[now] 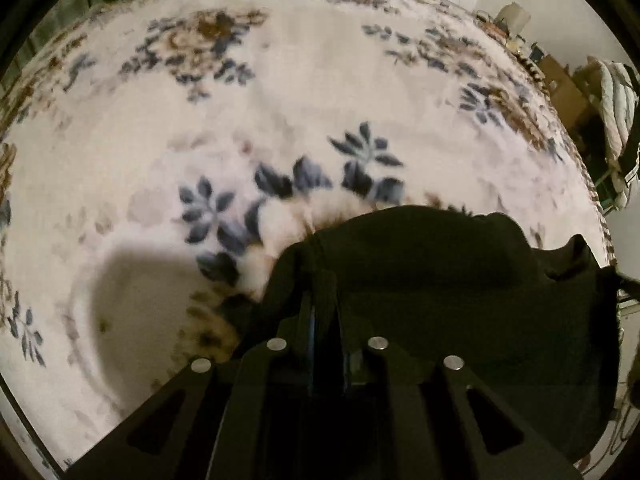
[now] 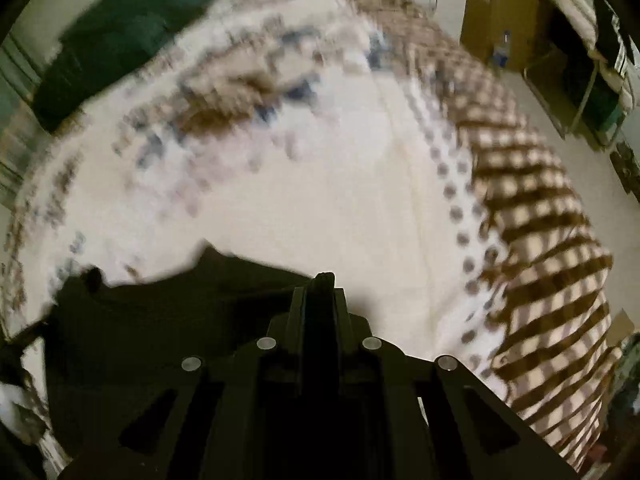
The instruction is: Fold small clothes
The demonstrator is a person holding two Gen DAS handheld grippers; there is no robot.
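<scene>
A small black garment hangs stretched between my two grippers above a white floral blanket. My left gripper is shut on the garment's left edge, the cloth bunched around its fingers. In the right wrist view my right gripper is shut on the garment's right edge, and the black cloth spreads out to its left. The right wrist view is blurred by motion.
The blanket covers a bed, with a brown-and-cream checked border on the right. A dark green cloth pile lies at the far end. A cardboard box and a rack with bedding stand beyond the bed.
</scene>
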